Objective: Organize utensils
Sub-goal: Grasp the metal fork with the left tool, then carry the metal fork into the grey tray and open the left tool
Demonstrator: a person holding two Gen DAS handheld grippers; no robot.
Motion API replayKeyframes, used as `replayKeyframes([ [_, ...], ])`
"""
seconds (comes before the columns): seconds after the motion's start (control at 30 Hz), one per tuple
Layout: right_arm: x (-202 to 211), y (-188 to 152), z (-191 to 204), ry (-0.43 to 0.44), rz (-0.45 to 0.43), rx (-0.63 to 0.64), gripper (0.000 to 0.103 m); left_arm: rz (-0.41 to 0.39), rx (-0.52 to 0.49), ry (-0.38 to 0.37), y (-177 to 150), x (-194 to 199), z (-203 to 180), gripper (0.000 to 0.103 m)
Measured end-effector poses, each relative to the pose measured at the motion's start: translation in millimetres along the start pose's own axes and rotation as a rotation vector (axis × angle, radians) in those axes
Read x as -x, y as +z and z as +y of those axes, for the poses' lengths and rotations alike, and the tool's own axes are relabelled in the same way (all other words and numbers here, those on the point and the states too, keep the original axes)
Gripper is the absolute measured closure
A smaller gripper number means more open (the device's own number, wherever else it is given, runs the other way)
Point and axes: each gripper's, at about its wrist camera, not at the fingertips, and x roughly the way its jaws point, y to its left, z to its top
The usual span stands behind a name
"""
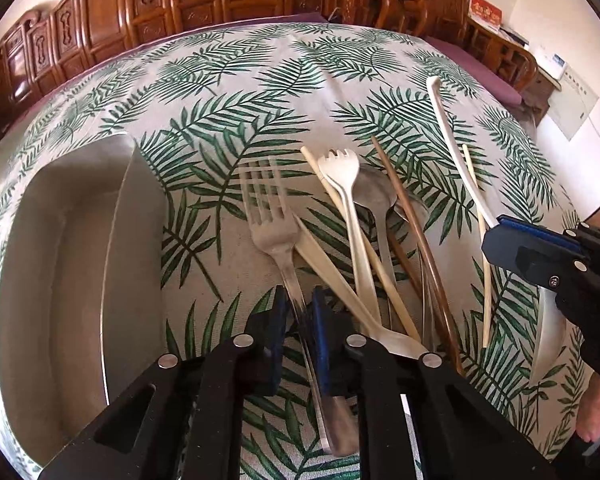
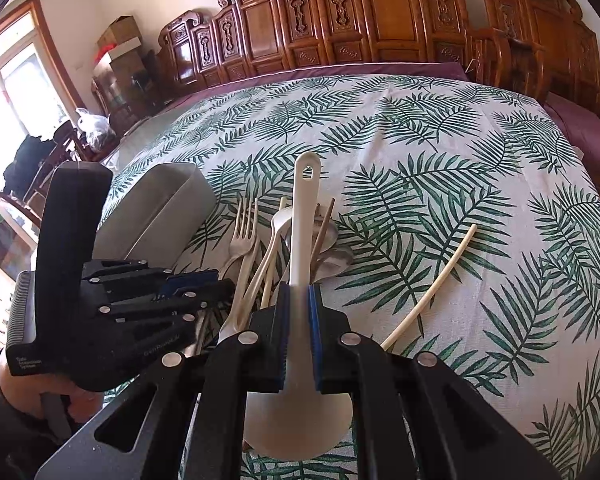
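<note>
Nearest, the left gripper (image 1: 300,320) is clamped on the metal fork's (image 1: 274,236) handle, just right of the metal tray (image 1: 60,240). Right of the fork, the right gripper (image 2: 299,320) pinches a white ladle (image 2: 302,248). Beyond the fork lies a pile of spoons and chopsticks (image 1: 376,216) on the leaf-print tablecloth (image 1: 260,80).

Place: a lived-in home room.
Evidence: carved wooden furniture (image 2: 340,28) across the top, leaf-print tablecloth (image 2: 440,152), stacked boxes (image 2: 120,40) upper left.
</note>
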Motion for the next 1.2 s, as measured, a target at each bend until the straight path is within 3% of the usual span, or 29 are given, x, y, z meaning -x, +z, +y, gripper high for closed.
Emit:
replayKeyframes([
  [0.27, 3, -3, 0, -0.007, -0.004, -0.015, 0.092, -0.05, -0.028, -0.004, -4, 23, 3, 0.097],
  [0.67, 14, -4, 23, -0.002, -0.045, -0.018, 0.092, -0.14, -0.074, -0.073, -3, 78, 13, 0.097],
  [1.2, 38, 17, 71, -0.007, -0.127, 0.031, 0.092, -0.239, -0.062, -0.105, -7, 121, 68, 0.097],
])
